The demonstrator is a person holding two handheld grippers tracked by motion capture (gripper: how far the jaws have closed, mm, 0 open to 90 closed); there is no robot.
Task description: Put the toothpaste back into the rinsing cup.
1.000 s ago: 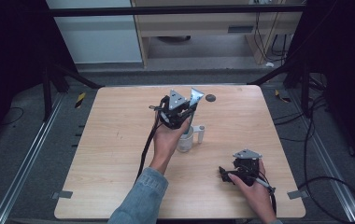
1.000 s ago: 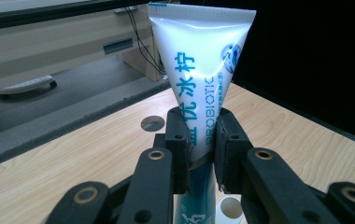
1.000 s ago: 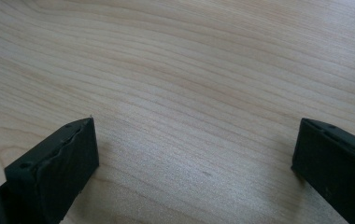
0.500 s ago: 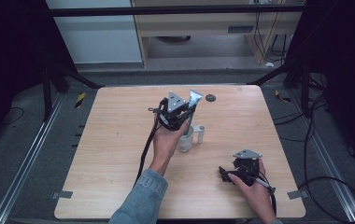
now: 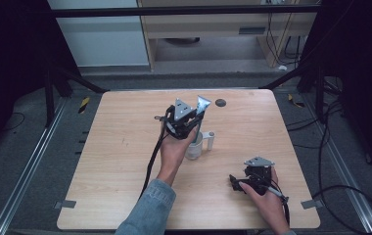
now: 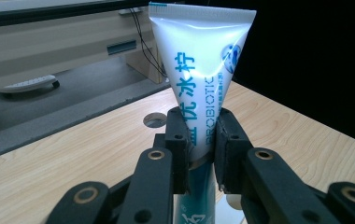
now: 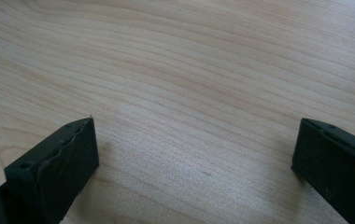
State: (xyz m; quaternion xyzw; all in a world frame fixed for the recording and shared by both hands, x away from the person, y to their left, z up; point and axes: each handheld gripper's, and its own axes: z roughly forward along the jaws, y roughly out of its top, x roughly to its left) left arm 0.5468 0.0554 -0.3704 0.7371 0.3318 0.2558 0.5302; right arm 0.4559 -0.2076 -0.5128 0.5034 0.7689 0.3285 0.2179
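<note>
A white and teal toothpaste tube (image 6: pixel 199 70) stands upright, crimped end up, with my left gripper (image 6: pixel 202 125) shut on its middle. In the high view the left gripper (image 5: pixel 194 122) holds the tube (image 5: pixel 202 105) just above a pale cup (image 5: pixel 194 148) at the table's centre. The hand hides the tube's lower end, so I cannot tell whether it reaches into the cup. My right gripper (image 5: pixel 235 181) rests low on the wooden table (image 5: pixel 115 161) at the front right. Its jaws stand wide apart over bare wood in the right gripper view (image 7: pixel 194 149).
A small white upright piece (image 5: pixel 210 141) stands right beside the cup. A round dark hole (image 5: pixel 220 103) sits in the tabletop near the far edge, also seen behind the tube as the hole (image 6: pixel 154 120). Black frame bars and cables surround the table.
The left gripper with the tube has sunk slightly toward the cup. The right gripper has stayed where it was.
</note>
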